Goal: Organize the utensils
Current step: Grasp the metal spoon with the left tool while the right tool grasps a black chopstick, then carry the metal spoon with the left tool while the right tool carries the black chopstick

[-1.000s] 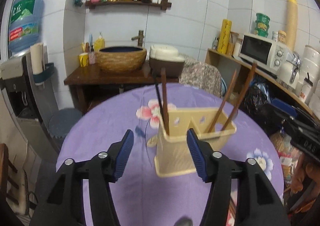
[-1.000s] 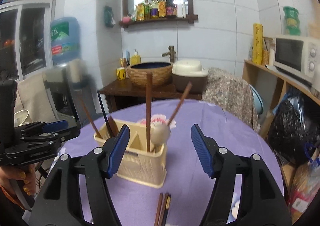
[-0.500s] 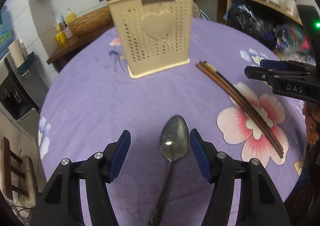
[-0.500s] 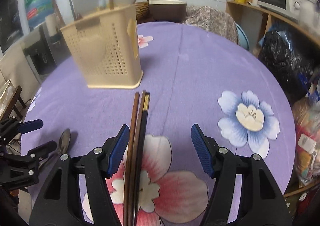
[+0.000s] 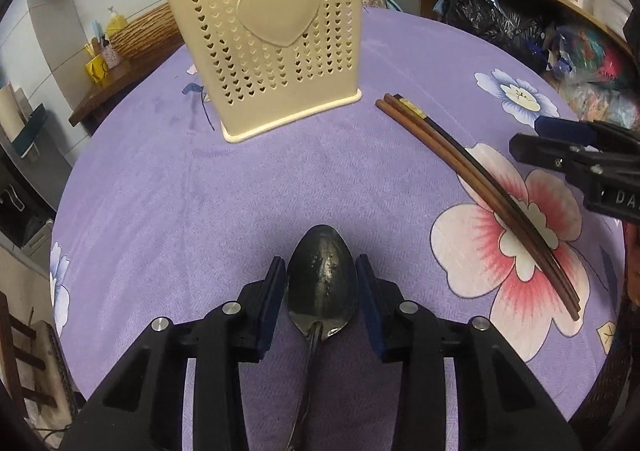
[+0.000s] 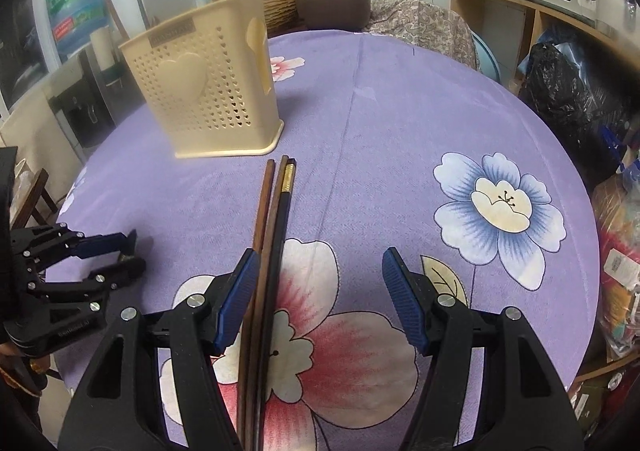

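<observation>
1. The left wrist camera is sitting low over the tabletop (image 5: 168, 187), looking forward past a spoon (image 5: 322, 283) toward the utensil holder (image 5: 272, 35).
2. The right wrist camera is looking along the chopsticks (image 6: 268, 251) from slightly higher.
3. Both views are sharing the utensil holder (image 6: 212, 91), the chopsticks (image 5: 476, 179) and each other's hand-held gripper.

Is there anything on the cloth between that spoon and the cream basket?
No. In the left wrist view only bare purple tablecloth lies between the spoon and the basket; the chopsticks lie off to the right.
</observation>
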`<state>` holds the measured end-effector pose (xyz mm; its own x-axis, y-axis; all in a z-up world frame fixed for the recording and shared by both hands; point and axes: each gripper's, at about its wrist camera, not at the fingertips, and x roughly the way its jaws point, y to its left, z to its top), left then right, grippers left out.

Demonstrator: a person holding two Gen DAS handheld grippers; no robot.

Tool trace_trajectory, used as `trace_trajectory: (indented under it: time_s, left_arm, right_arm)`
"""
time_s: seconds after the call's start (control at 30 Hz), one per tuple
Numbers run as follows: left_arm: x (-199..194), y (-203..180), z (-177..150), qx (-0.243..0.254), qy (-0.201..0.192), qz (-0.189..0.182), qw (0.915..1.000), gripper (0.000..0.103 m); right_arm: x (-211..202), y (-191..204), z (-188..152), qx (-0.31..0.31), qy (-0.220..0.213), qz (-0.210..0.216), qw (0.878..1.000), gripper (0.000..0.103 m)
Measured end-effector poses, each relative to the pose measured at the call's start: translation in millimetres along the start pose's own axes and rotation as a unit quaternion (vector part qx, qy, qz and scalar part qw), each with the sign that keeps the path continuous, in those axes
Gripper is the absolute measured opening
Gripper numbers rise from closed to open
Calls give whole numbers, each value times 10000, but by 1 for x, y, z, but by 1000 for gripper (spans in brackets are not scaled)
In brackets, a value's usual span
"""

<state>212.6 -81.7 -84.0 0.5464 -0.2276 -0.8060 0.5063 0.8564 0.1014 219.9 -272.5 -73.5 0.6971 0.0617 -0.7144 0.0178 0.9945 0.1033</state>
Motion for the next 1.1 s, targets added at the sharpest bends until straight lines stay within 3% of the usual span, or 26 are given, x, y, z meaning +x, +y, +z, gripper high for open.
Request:
trace_trajectory:
  time_s: [0.27,0.37,0.5,0.63,0.83,1.1]
  left_arm:
    - [-25,14,15,-674,-501,-111,9964,36]
    - [-37,16,17,-744,-674,-123,9949,36]
    - [-43,18,18,-846,-747,-169,9935,36]
    - [-42,23,17,-958,-762,-223,9922,36]
    - [-44,26,22,-1017,-828,-250,9910,36]
    - [-52,31,31,-1058,-1055,-273,9884,36]
  right_arm:
    - [35,6,6,-197,520,-81,9984,64]
    - [39,7,10,-213,563,-144,9981,64]
    - [44,0,18,-407,551,-657,9955,64]
    - [43,0,23,-429,532,-562,9961,63]
    - [60,-1,32,-149,664,-259,9973,46]
    - [86,3,62,-63,666,-433,9968,29]
